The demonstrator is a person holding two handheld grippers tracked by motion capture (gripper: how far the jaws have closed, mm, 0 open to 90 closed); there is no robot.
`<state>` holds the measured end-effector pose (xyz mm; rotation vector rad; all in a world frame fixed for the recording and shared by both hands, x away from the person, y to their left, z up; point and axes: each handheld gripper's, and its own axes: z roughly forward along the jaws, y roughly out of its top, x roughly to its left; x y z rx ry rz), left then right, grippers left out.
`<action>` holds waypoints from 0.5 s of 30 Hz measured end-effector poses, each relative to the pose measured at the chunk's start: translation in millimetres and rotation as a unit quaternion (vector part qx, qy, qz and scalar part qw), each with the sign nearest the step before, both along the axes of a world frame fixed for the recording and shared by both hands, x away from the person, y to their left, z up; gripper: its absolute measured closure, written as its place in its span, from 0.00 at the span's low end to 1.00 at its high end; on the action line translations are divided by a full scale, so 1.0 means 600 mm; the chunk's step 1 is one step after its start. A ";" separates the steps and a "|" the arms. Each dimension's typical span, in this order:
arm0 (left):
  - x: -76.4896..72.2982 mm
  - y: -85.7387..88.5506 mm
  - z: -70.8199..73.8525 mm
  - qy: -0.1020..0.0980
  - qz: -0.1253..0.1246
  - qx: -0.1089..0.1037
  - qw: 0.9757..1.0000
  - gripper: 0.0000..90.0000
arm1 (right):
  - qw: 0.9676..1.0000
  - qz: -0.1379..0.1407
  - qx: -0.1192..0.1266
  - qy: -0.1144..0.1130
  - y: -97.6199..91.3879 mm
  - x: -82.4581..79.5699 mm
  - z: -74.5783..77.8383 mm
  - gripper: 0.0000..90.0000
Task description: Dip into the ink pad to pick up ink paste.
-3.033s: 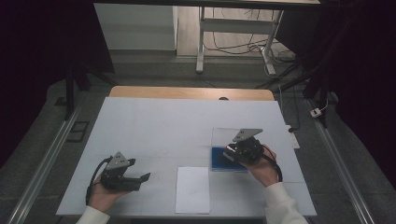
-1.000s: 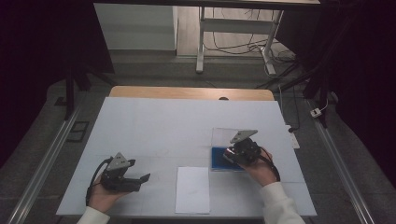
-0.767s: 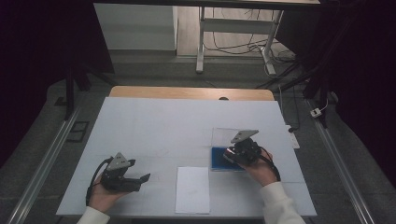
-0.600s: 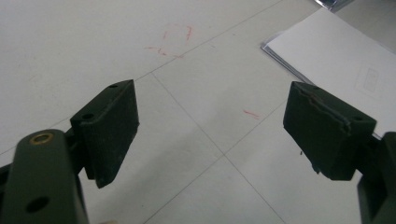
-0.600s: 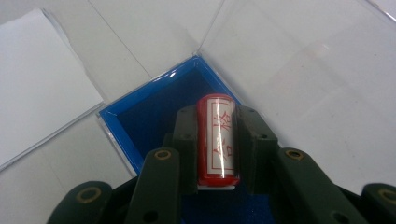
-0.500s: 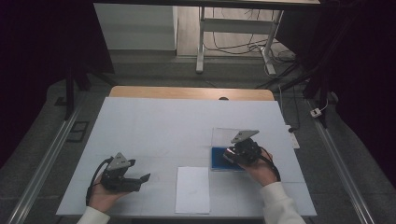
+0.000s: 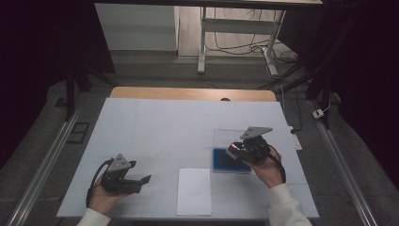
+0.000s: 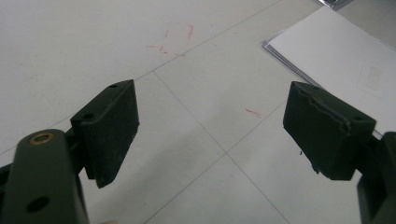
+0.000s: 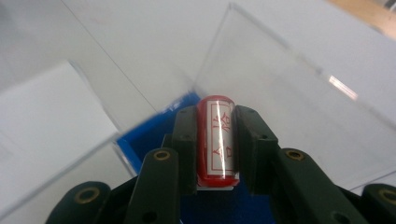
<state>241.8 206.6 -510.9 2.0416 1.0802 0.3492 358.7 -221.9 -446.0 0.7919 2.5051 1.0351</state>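
The right gripper (image 9: 215, 147) is clamped on the red stamp (image 9: 217, 140) above the blue-lined clear box (image 9: 140, 135), ready for the paper (image 7: 195, 190). The left gripper (image 8: 212, 133) rests apart, idle.

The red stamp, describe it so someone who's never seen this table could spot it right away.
Start at the white table and go to the clear box with a blue base on its right side. Just above that blue base, the right tool is shut on the red stamp. It is a small red cylinder with a white label bearing red characters, the only red thing there.
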 end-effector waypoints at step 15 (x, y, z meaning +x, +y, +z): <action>-0.001 -0.001 0.000 -0.001 -0.002 0.004 1.000 0.21 | 0.999 0.025 0.020 -0.026 0.004 -0.019 0.039 0.78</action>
